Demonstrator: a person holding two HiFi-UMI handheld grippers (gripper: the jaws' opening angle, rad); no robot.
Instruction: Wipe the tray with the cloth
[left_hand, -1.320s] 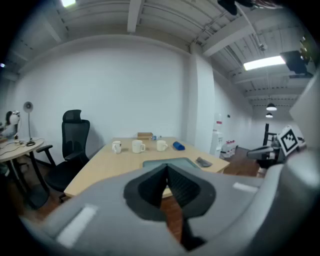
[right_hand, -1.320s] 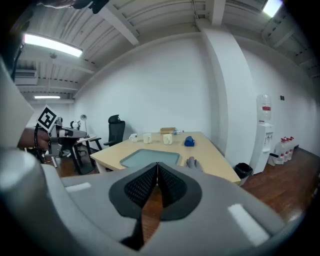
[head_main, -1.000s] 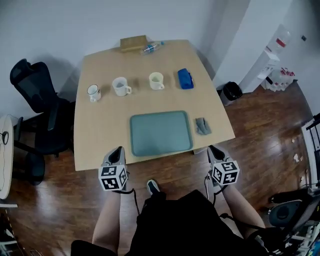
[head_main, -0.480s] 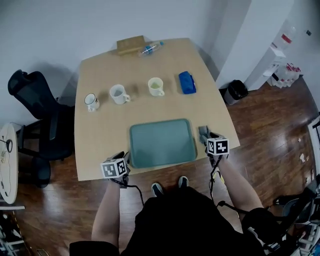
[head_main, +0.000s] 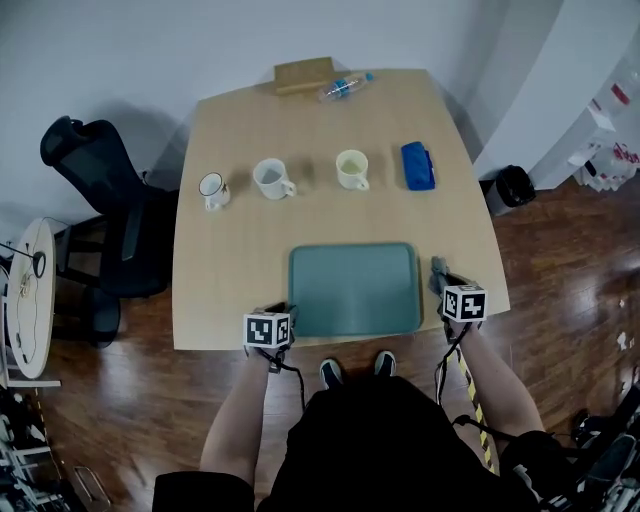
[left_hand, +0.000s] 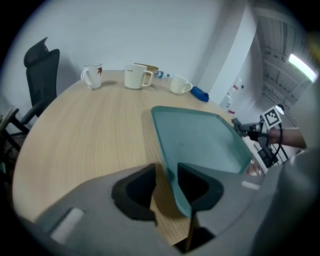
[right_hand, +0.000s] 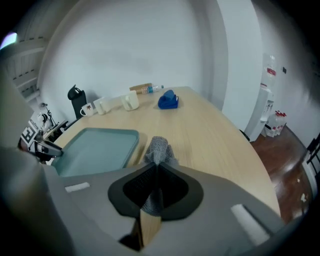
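Tray (left_hand: 200, 135): smooth teal rounded rectangle, lying flat on the wood-grain counter (head_main: 240, 250).
Left claw (left_hand: 167, 175): just opening wide; we are straddling the tray's corner rim.
Right claw (right_hand: 156, 172): just closing; we are pinching the grey knitted cloth (right_hand: 158, 147) beside the tray.

I'm looking at the teal tray (head_main: 355, 290) lying flat on the wood, a shallow rounded rectangle with a low raised rim. Its near left corner is sitting between the jaws of my left tongs (left_hand: 167, 186), which have just been opening and are standing wide, not pressing on it. The grey knitted cloth (right_hand: 157, 146) is lying bunched up just beside the tray's right rim, not touching it. My right tongs (right_hand: 156, 187), which have just been closing, are pinching its near end.
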